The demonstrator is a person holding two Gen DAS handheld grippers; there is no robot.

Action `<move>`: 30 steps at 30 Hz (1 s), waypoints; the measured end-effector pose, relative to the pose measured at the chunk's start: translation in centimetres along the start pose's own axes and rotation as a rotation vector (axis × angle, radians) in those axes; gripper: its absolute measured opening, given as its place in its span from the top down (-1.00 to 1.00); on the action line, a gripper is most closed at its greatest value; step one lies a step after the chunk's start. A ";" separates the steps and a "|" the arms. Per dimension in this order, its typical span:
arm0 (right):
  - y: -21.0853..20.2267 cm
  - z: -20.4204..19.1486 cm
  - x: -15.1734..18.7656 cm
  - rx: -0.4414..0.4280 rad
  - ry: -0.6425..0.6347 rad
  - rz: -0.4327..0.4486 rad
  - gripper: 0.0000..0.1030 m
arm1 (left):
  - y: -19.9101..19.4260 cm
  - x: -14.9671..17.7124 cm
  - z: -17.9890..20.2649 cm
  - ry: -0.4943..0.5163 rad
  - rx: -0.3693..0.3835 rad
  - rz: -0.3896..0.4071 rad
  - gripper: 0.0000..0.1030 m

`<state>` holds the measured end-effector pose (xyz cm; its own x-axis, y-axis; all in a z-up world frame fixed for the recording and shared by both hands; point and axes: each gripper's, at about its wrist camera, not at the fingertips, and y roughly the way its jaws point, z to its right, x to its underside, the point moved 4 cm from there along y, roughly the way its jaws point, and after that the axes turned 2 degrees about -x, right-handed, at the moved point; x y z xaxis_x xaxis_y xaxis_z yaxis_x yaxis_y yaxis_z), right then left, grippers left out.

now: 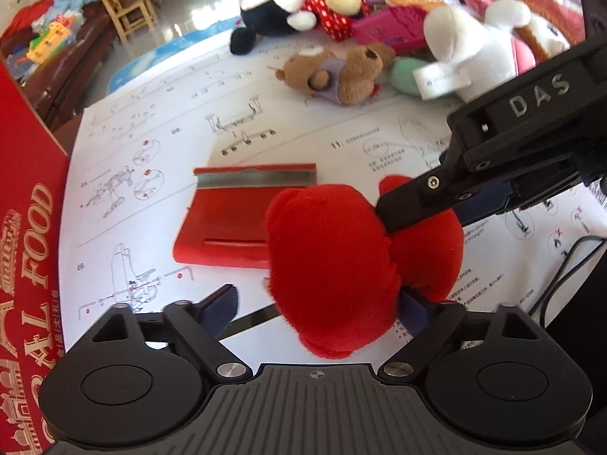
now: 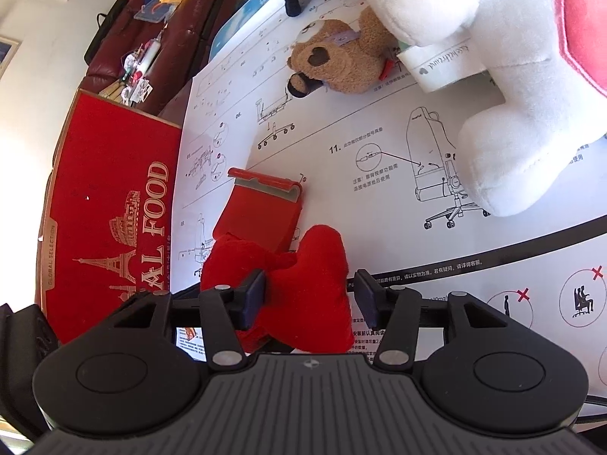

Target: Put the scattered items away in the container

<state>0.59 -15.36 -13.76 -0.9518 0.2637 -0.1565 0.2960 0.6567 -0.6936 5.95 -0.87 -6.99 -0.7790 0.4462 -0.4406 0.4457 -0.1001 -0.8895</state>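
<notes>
A red plush bow (image 1: 353, 261) lies on the white instruction sheet, partly over a flat red phone stand (image 1: 235, 212). My left gripper (image 1: 322, 311) is open around the bow's near end. My right gripper (image 2: 311, 299) is open with its fingers on either side of the bow (image 2: 303, 292); its arm enters the left wrist view from the right and presses into the bow (image 1: 425, 204). The red box marked FOOD (image 2: 114, 204) stands at the left and also shows in the left wrist view (image 1: 26, 227). The phone stand (image 2: 261, 208) lies just beyond the bow.
A brown teddy bear (image 1: 341, 72), a white plush with a pink patch (image 2: 493, 76) and a black, white and red polka-dot plush (image 1: 303, 3) lie further back on the sheet. A brown sofa (image 2: 159, 38) with clutter stands beyond the table's left edge.
</notes>
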 end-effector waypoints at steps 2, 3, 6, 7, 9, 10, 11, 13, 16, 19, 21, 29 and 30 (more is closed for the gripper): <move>0.3 -0.1 0.2 -0.012 0.003 -0.010 -0.14 | 0.2 -0.1 0.6 0.014 0.017 -0.012 -0.40; 0.4 -0.2 0.4 -0.016 0.002 -0.015 -0.14 | 0.3 -0.1 1.0 0.030 0.012 -0.017 -0.40; 0.6 -0.3 0.4 -0.014 -0.006 -0.011 -0.14 | 0.6 0.0 1.7 0.068 -0.038 -0.021 -0.40; 0.6 -0.3 0.4 -0.015 -0.008 -0.011 -0.14 | 0.6 0.0 1.6 0.065 -0.039 -0.025 -0.41; 0.6 -0.2 0.3 -0.022 -0.002 -0.012 -0.14 | 0.7 -0.1 1.4 0.053 -0.037 -0.033 -0.48; 0.6 -0.1 0.3 -0.026 0.001 -0.012 -0.13 | 0.8 -0.2 1.3 0.047 -0.037 -0.037 -0.49; 0.6 0.0 0.3 -0.029 0.003 -0.012 -0.12 | 0.9 -0.3 1.2 0.039 -0.037 -0.042 -0.46; 0.6 0.1 0.2 -0.035 0.008 -0.010 -0.11 | 0.7 -0.3 0.9 0.021 -0.030 -0.045 -0.40; 0.3 0.3 -0.1 -0.034 0.010 -0.001 -0.06 | -0.1 -0.2 0.3 -0.004 -0.012 -0.031 -0.58; 0.3 0.5 -0.5 -0.026 0.007 -0.004 -0.05 | -0.5 -0.3 0.0 0.011 -0.029 -0.021 -0.67; 0.4 0.5 -0.5 -0.023 0.010 -0.008 -0.05 | -0.4 -0.6 0.0 0.017 -0.028 -0.029 -0.66; 0.8 -0.9 -0.3 -0.001 -0.025 -0.033 -0.02 | 0.2 -0.7 0.7 0.030 -0.001 -0.047 -0.18; 0.8 -1.0 -0.3 0.002 -0.031 -0.034 0.01 | 0.3 -0.6 0.5 0.014 0.011 -0.049 -0.17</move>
<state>1.18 -14.16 -13.54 -0.9632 0.2197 -0.1546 0.2638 0.6635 -0.7001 6.30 -1.59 -7.01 -0.7934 0.4635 -0.3947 0.4024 -0.0872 -0.9113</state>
